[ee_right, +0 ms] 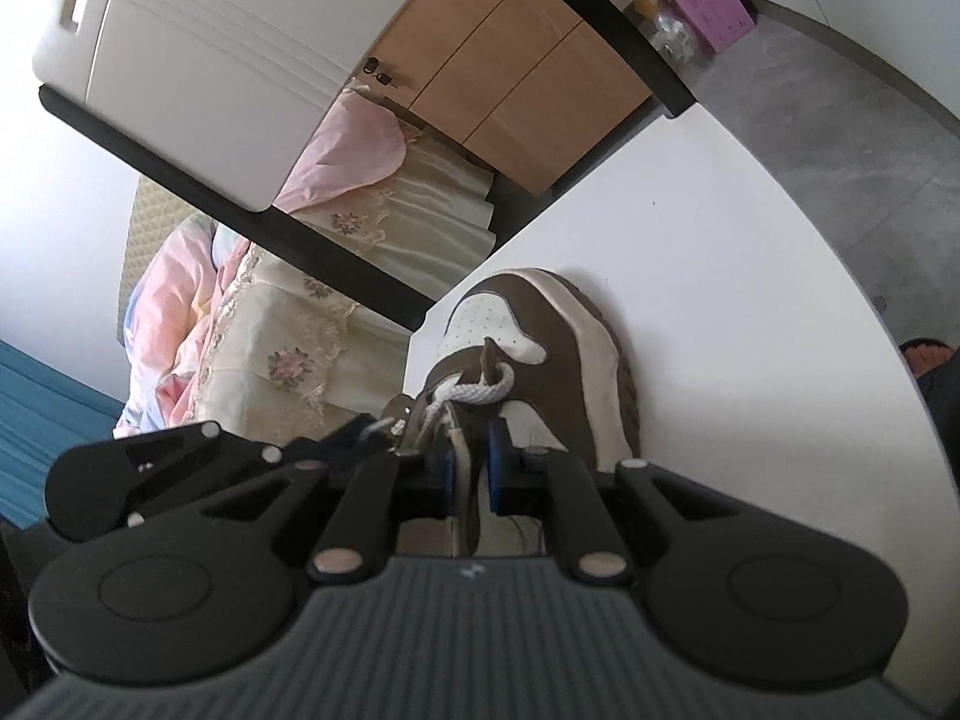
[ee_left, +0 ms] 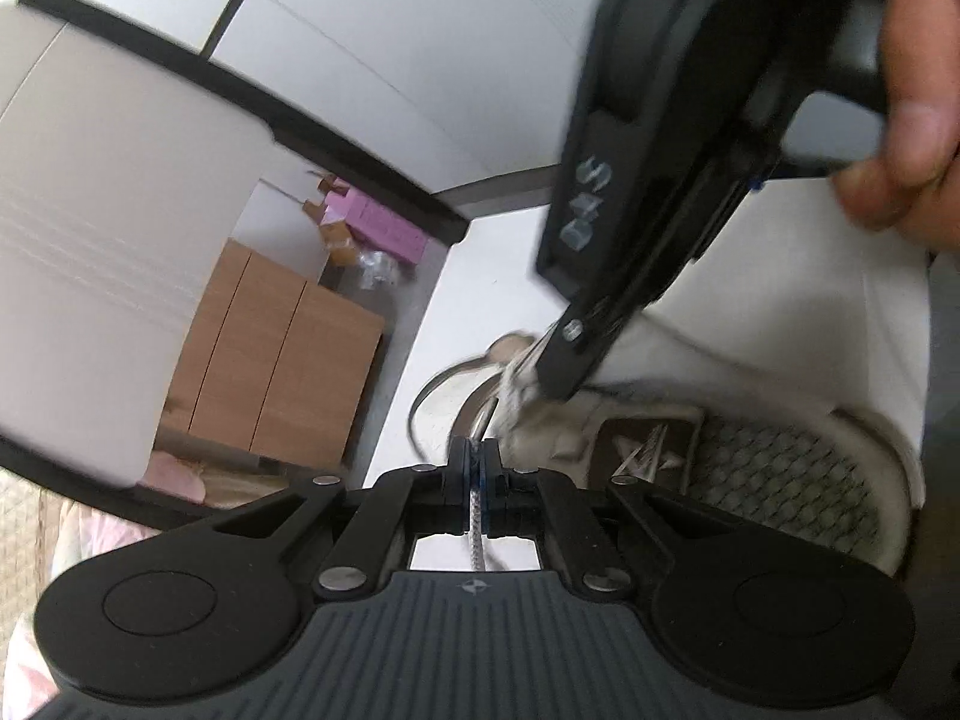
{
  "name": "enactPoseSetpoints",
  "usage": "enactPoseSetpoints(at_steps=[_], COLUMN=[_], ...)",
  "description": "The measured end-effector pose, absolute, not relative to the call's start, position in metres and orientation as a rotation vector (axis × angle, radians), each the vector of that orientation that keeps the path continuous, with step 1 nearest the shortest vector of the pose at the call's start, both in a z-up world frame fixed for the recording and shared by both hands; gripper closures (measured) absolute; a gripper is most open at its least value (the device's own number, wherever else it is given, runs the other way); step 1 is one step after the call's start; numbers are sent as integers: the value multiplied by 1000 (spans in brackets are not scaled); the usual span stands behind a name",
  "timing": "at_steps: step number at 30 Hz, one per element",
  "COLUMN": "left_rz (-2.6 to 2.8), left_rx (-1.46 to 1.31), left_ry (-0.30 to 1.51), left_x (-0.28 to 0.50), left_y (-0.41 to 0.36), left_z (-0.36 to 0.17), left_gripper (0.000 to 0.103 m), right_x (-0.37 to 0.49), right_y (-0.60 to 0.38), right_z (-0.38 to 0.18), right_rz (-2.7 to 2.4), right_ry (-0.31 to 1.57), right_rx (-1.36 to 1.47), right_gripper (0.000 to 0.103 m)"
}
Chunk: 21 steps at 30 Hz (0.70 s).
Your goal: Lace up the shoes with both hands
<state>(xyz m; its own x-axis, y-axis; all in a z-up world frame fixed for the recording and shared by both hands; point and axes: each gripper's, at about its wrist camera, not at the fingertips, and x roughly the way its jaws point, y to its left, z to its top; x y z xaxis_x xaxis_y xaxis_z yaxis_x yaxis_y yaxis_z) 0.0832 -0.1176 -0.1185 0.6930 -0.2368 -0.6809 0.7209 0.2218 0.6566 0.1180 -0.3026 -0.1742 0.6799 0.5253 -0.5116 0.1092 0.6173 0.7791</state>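
White table (ee_right: 750, 252) is seen under everything, with a bed full of pink and flowery bedding (ee_right: 252, 324) beside it and wooden cabinets (ee_right: 510, 78) behind. A brown and white sneaker (ee_right: 540, 348) is laid on the table. Its toe and the white lace (ee_right: 480, 390) through the front holes are shown only in the right wrist view. The inside of the sneaker (ee_left: 780, 474), with its dotted insole, is shown only in the left wrist view.

The left tongs (ee_left: 476, 462) are pressed together on a strand of the lace (ee_left: 474, 516), which is pinched between the blue pads. The right tongs (ee_right: 471, 468) are closed on the sneaker's tongue (ee_right: 463, 480), which is held between the blue pads. In the left wrist view, the right tongs (ee_left: 540, 372) are seen from the side, held by a hand (ee_left: 918, 90), with their tip at the sneaker's laces.
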Motion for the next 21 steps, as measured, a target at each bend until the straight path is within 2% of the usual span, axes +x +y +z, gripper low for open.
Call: enactPoseSetpoints(at_steps=[8, 15, 21], left_rz=[-660, -595, -627], left_rx=[1200, 1155, 1216], left_ry=[528, 525, 560], left_x=[84, 86, 79], left_y=[-135, -119, -121], left_z=[-132, -102, -108], left_gripper=[100, 100, 100], right_x=[119, 119, 120], right_y=[-308, -310, -312], right_z=[-177, -179, -180], right_rz=[279, 282, 282], right_ry=[813, 816, 821], right_rx=[930, 951, 973], right_gripper=[91, 91, 91])
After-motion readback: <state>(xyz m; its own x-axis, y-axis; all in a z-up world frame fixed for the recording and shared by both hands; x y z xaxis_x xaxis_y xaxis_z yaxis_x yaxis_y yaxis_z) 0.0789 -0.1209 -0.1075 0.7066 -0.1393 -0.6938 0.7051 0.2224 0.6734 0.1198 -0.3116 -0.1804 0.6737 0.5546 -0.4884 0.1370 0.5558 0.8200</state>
